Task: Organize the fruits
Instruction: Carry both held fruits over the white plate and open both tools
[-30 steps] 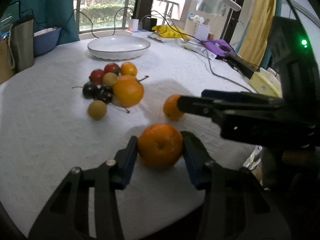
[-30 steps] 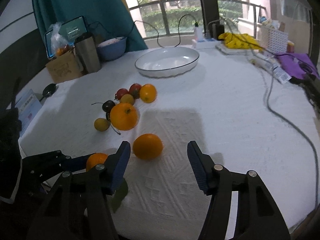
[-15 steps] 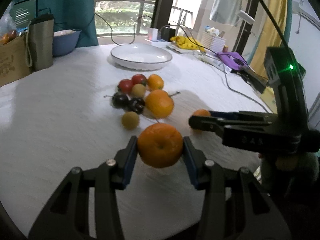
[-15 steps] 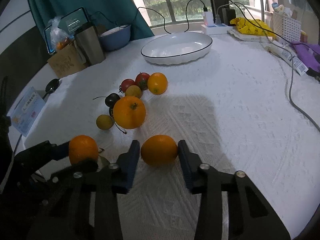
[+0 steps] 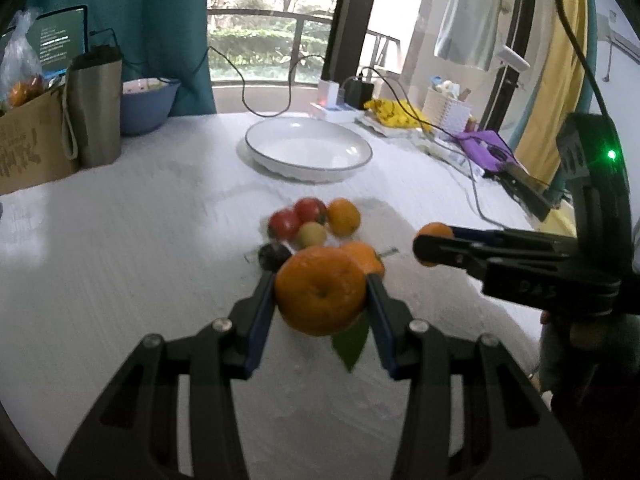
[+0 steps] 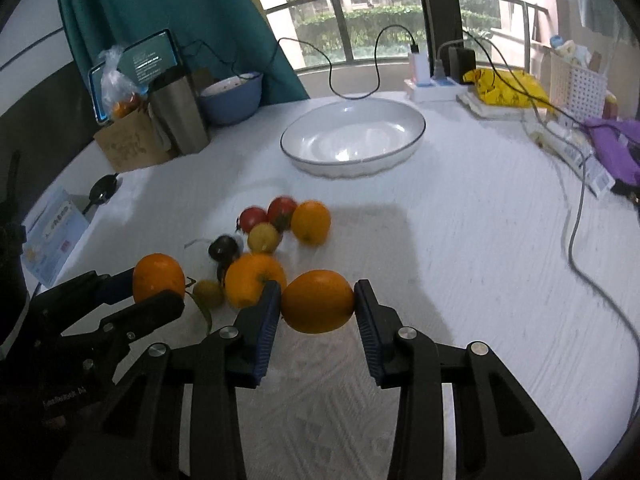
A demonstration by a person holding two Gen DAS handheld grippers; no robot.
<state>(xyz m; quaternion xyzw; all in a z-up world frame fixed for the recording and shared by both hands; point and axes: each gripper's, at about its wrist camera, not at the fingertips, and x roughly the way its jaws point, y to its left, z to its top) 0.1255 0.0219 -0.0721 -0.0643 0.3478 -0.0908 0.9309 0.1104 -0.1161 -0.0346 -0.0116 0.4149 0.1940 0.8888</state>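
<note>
My left gripper is shut on an orange with a green leaf and holds it above the table. It also shows in the right wrist view. My right gripper is shut on a smooth orange, lifted off the cloth; its tip with the fruit shows in the left wrist view. A cluster of fruit remains on the cloth: a large orange, a small orange, red tomatoes, yellow fruits and dark cherries. A white dish stands beyond, empty.
At the back left stand a steel tumbler, a blue bowl, a cardboard box and a tablet. Cables, a power strip, a yellow bag and a white basket lie at the right. A card lies at the left edge.
Both grippers have lifted their oranges off the cloth and moved forward toward the fruit cluster and dish. The right gripper closed on its orange during the last second.
</note>
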